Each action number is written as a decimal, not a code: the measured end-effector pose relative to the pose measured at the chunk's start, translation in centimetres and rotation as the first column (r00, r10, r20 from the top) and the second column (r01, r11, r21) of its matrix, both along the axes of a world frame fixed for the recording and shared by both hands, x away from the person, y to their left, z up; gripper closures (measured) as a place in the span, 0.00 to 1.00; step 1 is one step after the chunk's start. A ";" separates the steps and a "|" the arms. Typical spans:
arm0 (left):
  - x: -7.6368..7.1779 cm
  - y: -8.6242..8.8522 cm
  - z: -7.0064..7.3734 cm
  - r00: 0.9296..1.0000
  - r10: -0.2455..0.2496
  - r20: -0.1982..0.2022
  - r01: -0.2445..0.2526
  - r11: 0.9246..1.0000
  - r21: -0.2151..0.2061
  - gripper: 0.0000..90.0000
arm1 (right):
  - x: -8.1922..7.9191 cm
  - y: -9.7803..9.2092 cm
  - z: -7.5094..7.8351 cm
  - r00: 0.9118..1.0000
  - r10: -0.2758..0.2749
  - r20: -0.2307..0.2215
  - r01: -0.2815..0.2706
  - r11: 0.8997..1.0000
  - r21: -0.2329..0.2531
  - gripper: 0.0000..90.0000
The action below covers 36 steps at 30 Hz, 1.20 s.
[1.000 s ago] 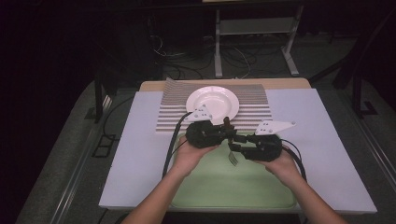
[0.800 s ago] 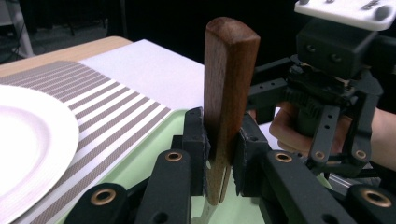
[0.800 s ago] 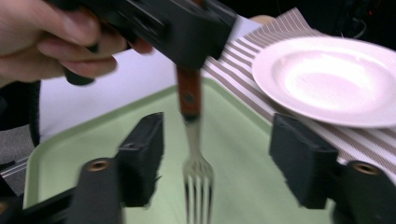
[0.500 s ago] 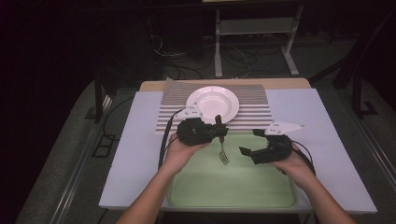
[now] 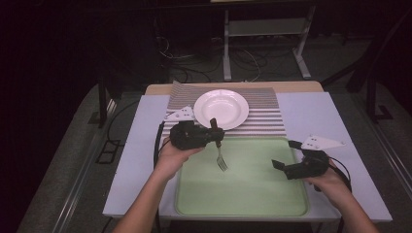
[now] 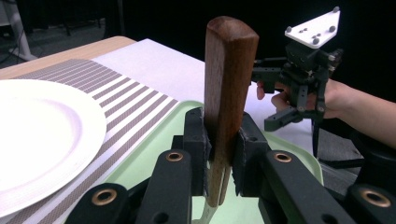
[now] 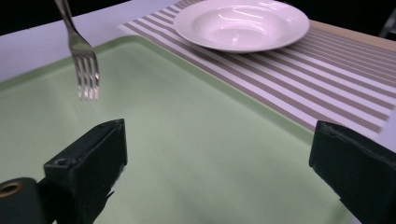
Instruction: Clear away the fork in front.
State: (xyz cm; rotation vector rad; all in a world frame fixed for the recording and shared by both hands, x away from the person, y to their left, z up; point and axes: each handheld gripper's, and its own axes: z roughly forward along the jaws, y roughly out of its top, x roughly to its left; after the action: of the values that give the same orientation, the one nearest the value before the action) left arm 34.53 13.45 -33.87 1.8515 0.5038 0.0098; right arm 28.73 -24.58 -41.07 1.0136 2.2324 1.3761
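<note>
You are holding the left gripper (image 5: 216,136) over the far left edge of the green tray (image 5: 252,194), and its jaws are clamping the wooden handle of a fork (image 5: 219,151). In the left gripper view the brown handle (image 6: 229,93) is standing upright between the two black pads (image 6: 196,140), rising well above them, while the metal neck is dropping out of sight below. The fork's long axis is running nearly vertical: handle end up, tines pointing down toward the tray. In the right gripper view the tines (image 7: 88,74) are hanging above the tray floor (image 7: 187,140), apart from it, with a faint reflection beneath them.

You are keeping the right gripper (image 5: 287,158) over the tray's right rim, well apart from the fork, with its jaws spread wide and nothing between them. In its own view the two black jaw tips are sitting far apart at the bottom corners, with bare tray between them.

Beyond the tray's far edge, the white plate (image 5: 221,108) is resting on the striped placemat (image 5: 262,116), which is lying just beside the tray. Both are sitting on the pale tablecloth (image 5: 311,111) that is surrounding the tray. From the left gripper view, your right hand (image 6: 327,95) and its gripper (image 6: 306,74) are showing past the tray's far side.
</note>
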 end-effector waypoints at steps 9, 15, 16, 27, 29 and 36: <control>-0.8 2.9 0.4 1.000 -0.019 -0.016 0.019 1.000 0.012 0.86 | -1.4 -2.6 -1.0 0.998 -0.059 -0.015 0.059 0.998 -0.003 0.04; -2.2 5.0 0.5 1.000 -0.015 -0.024 0.016 0.999 0.029 0.86 | -2.1 -3.8 -1.5 0.996 -0.091 -0.023 0.090 0.996 -0.013 0.04; -2.4 5.3 0.5 1.000 -0.015 -0.026 0.016 0.999 0.033 0.86 | -2.3 -4.0 -1.6 0.995 -0.092 -0.024 0.092 0.996 -0.009 0.04; -4.3 7.0 -1.1 0.994 -0.044 -0.097 0.052 0.995 0.084 0.86 | -2.3 -3.8 -1.9 0.996 -0.086 -0.030 0.085 0.996 -0.023 0.04; -4.2 7.1 -1.5 0.993 -0.044 -0.109 0.053 0.995 0.079 0.86 | -2.3 -3.8 -1.9 0.996 -0.087 -0.030 0.086 0.996 -0.022 0.04; -3.0 6.9 -2.5 0.996 0.005 -0.087 0.001 0.997 0.073 0.86 | -2.2 -3.9 -1.9 0.996 -0.086 -0.029 0.086 0.996 -0.020 0.04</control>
State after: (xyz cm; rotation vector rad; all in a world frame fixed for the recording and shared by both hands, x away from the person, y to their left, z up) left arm 31.52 20.35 -36.32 1.9296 0.5720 -0.0517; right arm 26.51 -28.47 -43.01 1.1169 2.1915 1.3095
